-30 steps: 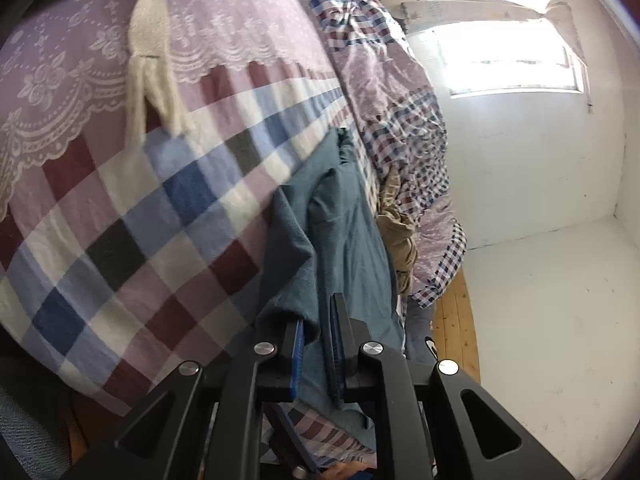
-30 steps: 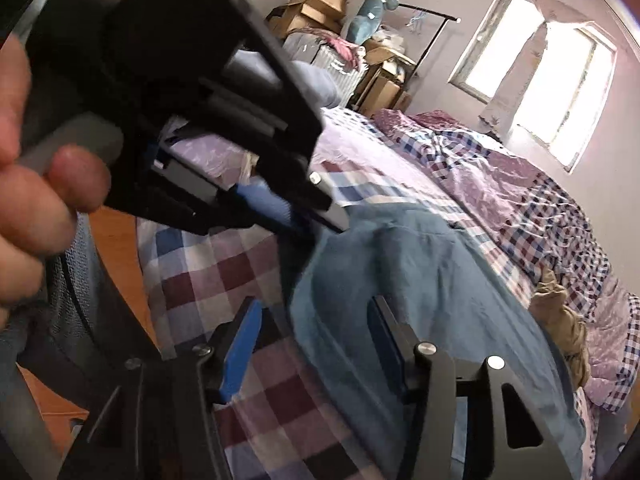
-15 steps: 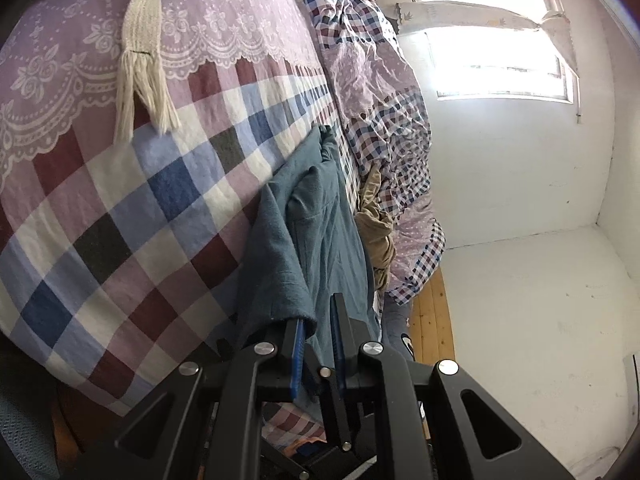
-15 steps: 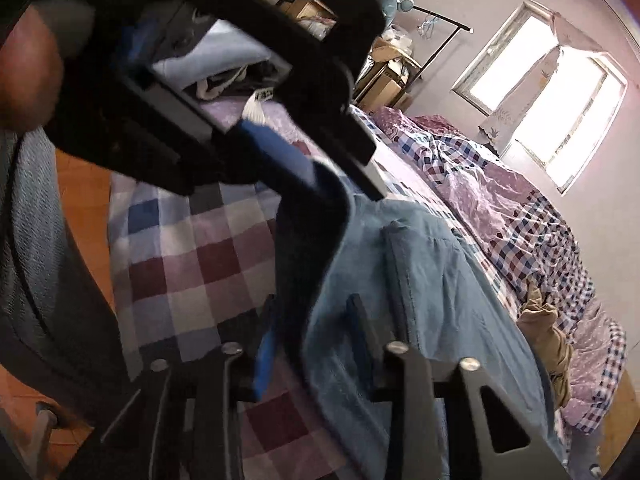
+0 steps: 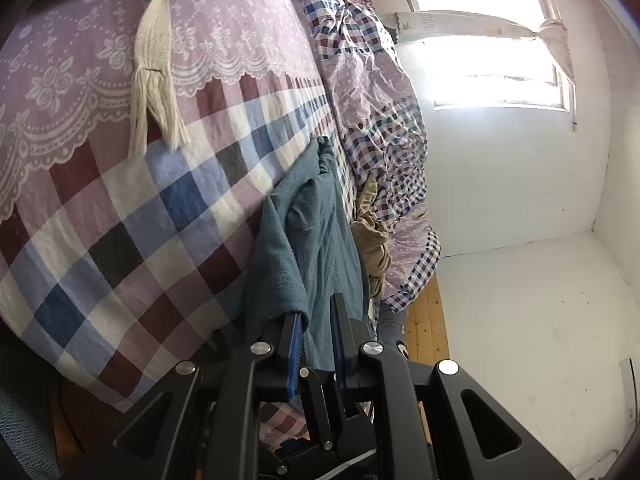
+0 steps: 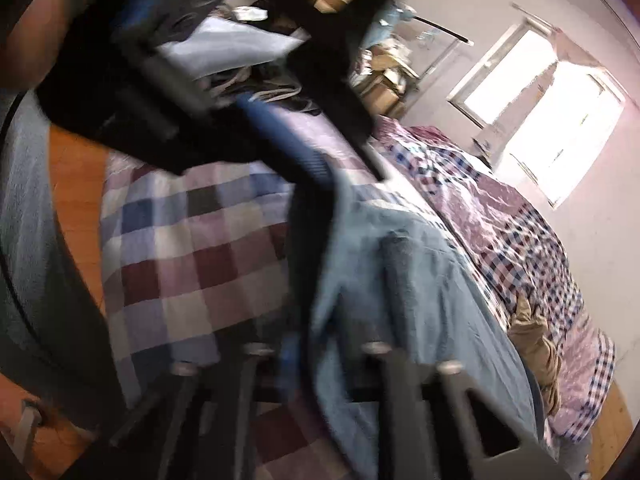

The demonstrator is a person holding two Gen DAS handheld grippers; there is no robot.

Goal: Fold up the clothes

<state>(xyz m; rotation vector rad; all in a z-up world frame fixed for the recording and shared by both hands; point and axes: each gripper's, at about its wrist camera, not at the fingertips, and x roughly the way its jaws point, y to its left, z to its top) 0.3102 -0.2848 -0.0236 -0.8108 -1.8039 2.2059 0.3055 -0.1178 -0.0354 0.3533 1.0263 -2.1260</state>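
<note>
A teal-blue garment lies stretched along the edge of a bed with a checked cover. My left gripper is shut on the garment's near edge and holds it lifted. In the blurred right wrist view, my right gripper has closed on the same garment just below the left gripper, which crosses the top of that view.
A tan garment lies bunched beside the teal one, next to a checked duvet. A cream fringed scarf lies on the lilac lace cloth. Wooden floor and a white wall are on the right. Boxes and a rack stand behind.
My right gripper has moved in under the left gripper and closed its fingers onto the garment's edge. The left gripper keeps its hold and has shifted slightly.
</note>
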